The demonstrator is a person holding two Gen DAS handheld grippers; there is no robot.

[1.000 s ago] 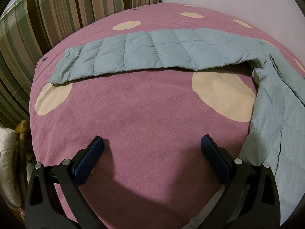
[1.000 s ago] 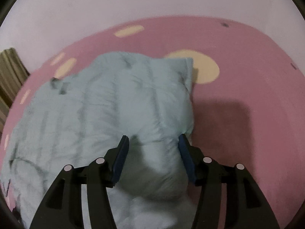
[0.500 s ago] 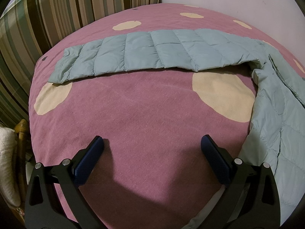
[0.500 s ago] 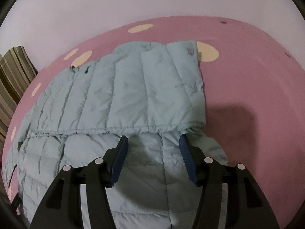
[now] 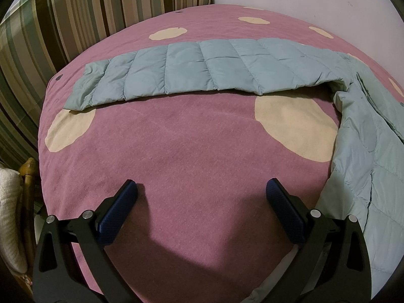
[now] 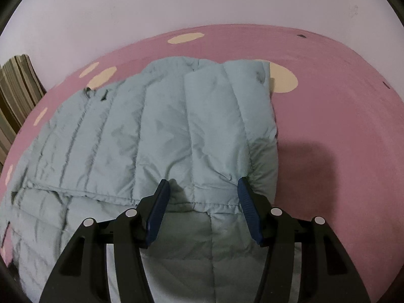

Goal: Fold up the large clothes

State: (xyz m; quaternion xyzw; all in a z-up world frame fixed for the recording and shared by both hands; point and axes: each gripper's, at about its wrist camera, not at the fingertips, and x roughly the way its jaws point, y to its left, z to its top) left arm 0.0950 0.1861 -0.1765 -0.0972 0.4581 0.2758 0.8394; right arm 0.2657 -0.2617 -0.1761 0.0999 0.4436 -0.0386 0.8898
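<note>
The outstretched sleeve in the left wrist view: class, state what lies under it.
The sleeve lies flat on the pink blanket, its cuff end overlapping one cream spot. Whatever blanket pattern sits beneath the sleeve itself is covered and cannot be seen.

A pink bedspread [image 5: 192,151] with cream spots [image 5: 293,126] covers the bed. A plain pale wall [image 6: 176,2] stands behind it. A striped curtain [image 5: 63,20] hangs at the bed's far left corner. Low at the left edge stands a wooden chair [image 5: 27,174] with a white knitted cushion [image 5: 10,217]. The light is dim and leaves soft shadows on the spread.
</note>
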